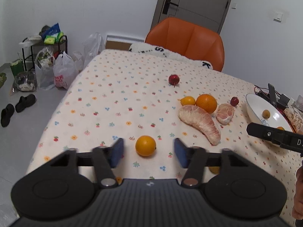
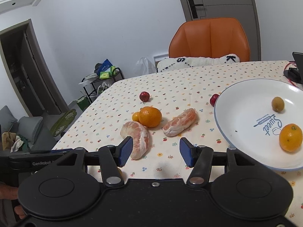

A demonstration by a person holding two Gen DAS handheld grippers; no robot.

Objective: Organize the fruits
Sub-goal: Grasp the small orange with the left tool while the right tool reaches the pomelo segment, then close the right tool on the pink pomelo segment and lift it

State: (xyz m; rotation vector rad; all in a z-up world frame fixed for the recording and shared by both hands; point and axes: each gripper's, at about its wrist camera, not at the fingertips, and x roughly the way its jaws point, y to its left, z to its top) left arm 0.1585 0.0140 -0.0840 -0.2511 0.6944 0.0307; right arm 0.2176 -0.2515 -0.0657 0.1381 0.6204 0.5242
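Note:
My left gripper (image 1: 147, 152) is open, and a small orange (image 1: 145, 145) lies on the cloth between its blue pads, untouched. Farther right lie a long peeled pomelo piece (image 1: 200, 123), a shorter one (image 1: 225, 113), a big orange (image 1: 206, 103), a small yellow citrus (image 1: 187, 101) and two small red fruits (image 1: 173, 79) (image 1: 234, 101). My right gripper (image 2: 155, 151) is open above bare cloth, with the long pomelo piece (image 2: 138, 138) beside its left pad. A white plate (image 2: 246, 121) at right holds an orange (image 2: 290, 137) and a small brownish-green fruit (image 2: 278, 104).
An orange chair (image 1: 186, 39) with a white fluffy cushion (image 1: 170, 54) stands at the table's far edge. Black devices and red cables (image 1: 272, 94) lie behind the plate. Bags, a rack and shoes (image 1: 18, 106) sit on the floor at left. A hand (image 1: 299, 194) shows at the right edge.

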